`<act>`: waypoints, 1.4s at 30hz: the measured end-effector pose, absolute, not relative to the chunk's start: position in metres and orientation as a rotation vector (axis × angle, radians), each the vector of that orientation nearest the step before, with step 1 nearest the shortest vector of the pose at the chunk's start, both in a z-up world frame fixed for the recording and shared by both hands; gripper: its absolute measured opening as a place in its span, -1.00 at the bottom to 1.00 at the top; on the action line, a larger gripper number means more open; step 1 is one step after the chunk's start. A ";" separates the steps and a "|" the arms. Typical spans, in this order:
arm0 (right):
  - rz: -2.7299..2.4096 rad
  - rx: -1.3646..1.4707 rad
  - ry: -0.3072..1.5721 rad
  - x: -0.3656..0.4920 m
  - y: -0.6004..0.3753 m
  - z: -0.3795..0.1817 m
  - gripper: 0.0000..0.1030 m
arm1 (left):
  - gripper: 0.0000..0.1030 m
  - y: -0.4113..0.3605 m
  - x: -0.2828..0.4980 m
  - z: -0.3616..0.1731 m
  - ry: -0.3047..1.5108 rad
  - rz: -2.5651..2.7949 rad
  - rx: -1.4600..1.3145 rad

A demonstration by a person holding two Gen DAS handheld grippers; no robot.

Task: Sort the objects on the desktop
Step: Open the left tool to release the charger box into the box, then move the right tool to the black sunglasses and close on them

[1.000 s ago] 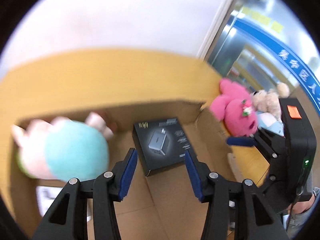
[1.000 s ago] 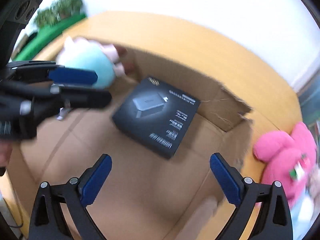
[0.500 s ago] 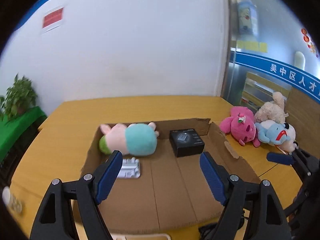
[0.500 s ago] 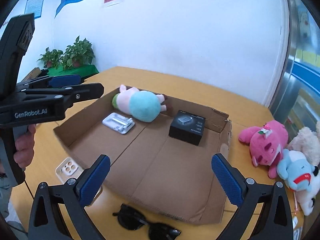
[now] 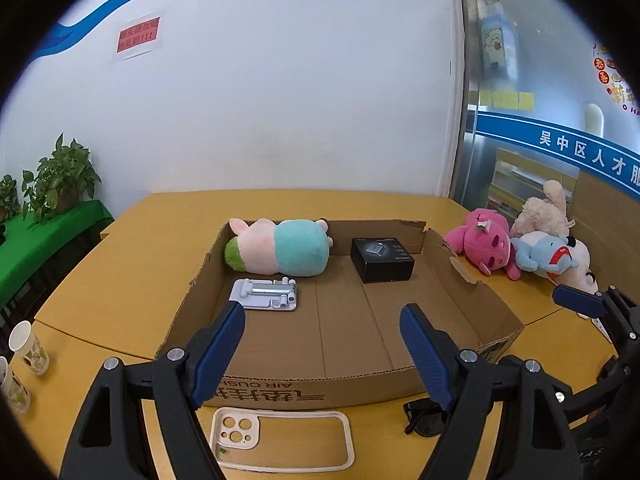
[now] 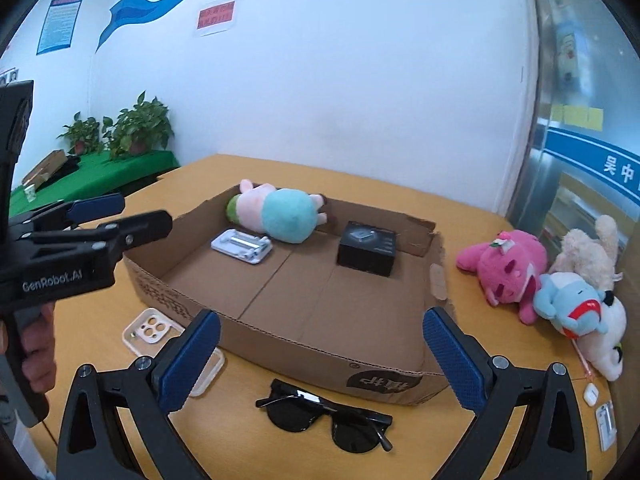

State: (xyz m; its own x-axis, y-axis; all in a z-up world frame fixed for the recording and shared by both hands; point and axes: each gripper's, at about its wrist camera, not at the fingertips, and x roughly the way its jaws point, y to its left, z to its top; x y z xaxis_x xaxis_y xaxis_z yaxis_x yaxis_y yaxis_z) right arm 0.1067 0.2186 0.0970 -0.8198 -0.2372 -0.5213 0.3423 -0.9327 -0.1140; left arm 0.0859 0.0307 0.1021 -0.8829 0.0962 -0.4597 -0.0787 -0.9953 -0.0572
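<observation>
Both grippers have pulled back from inside the cardboard box (image 6: pixel 280 332) within the last second. The left gripper (image 5: pixel 322 346) and the right gripper (image 6: pixel 320 356) are both spread wide and empty. In the box lie the pig plush (image 5: pixel 280 246), black charger box (image 5: pixel 382 260) and white stand (image 5: pixel 266 294). Just outside its near wall wait the phone case (image 5: pixel 280 444) and sunglasses (image 6: pixel 324 416), probably next.

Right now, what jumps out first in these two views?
The shallow cardboard tray mid-table, holding a teal-and-pink plush at its far wall, a black box and a white stand. Black sunglasses and a phone case lie before it; a plush pile sits right.
</observation>
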 end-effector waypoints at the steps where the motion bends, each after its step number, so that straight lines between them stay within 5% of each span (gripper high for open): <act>1: -2.706 0.742 0.294 0.108 0.218 0.095 0.99 | 0.54 0.032 0.086 0.099 -0.053 2.958 -0.740; 3: -2.684 0.767 0.297 0.107 0.217 0.090 0.96 | 0.19 0.035 0.084 0.094 -0.048 2.939 -0.771; 4: -2.674 0.774 0.295 0.107 0.218 0.088 0.95 | -0.41 0.037 0.083 0.090 -0.043 2.921 -0.789; 5: -2.674 0.772 0.289 0.108 0.219 0.087 0.93 | -0.80 0.038 0.080 0.086 -0.036 2.895 -0.826; 6: -2.675 0.772 0.273 0.109 0.223 0.087 0.93 | -0.82 0.039 0.079 0.082 -0.037 2.880 -0.857; 9: -2.615 0.801 0.192 0.107 0.238 0.085 0.93 | -0.75 0.035 0.079 0.070 -0.116 2.869 -0.902; 13: -2.575 0.888 0.279 0.102 0.257 0.066 0.99 | 0.40 0.028 0.087 0.055 -0.169 2.870 -0.933; 14: -2.571 0.929 0.314 0.098 0.262 0.058 0.99 | 0.46 0.027 0.090 0.052 -0.169 2.885 -0.919; 25: -2.377 1.259 0.199 0.039 0.317 -0.038 0.99 | 0.46 0.016 0.091 0.022 -0.176 2.823 -1.048; 31: -2.254 1.269 0.208 0.036 0.294 -0.055 0.75 | 0.45 0.017 0.090 0.014 -0.182 2.780 -1.073; 42: -2.192 1.157 0.274 0.100 0.258 -0.029 0.74 | 0.46 0.017 0.084 0.004 -0.228 2.707 -1.118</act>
